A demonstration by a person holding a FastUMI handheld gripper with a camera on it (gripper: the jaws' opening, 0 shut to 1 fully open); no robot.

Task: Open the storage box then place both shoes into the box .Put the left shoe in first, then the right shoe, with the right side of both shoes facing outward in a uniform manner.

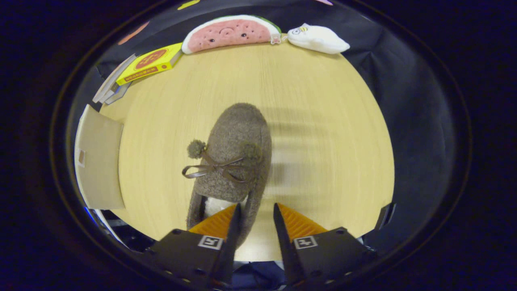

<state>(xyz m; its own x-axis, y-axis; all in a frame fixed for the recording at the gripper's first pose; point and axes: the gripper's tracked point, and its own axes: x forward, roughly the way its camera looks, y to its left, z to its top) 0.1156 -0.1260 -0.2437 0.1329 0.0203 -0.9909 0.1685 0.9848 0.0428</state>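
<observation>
The tongs (pixel 255 211) are standing slightly apart, straddling the right wall of the shoe's (pixel 234 161) heel opening without clearly clamping it. The shoe is lying on the tabletop (pixel 323 101), long axis running straight ahead, toe pointing away; the box (pixel 99 161) is sitting to the left.

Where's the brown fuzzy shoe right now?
In the gripper view, the brown shoe lies on the wooden table, its heel side wall between the fingers of the gripper, toe pointing toward the watermelon plush.
</observation>
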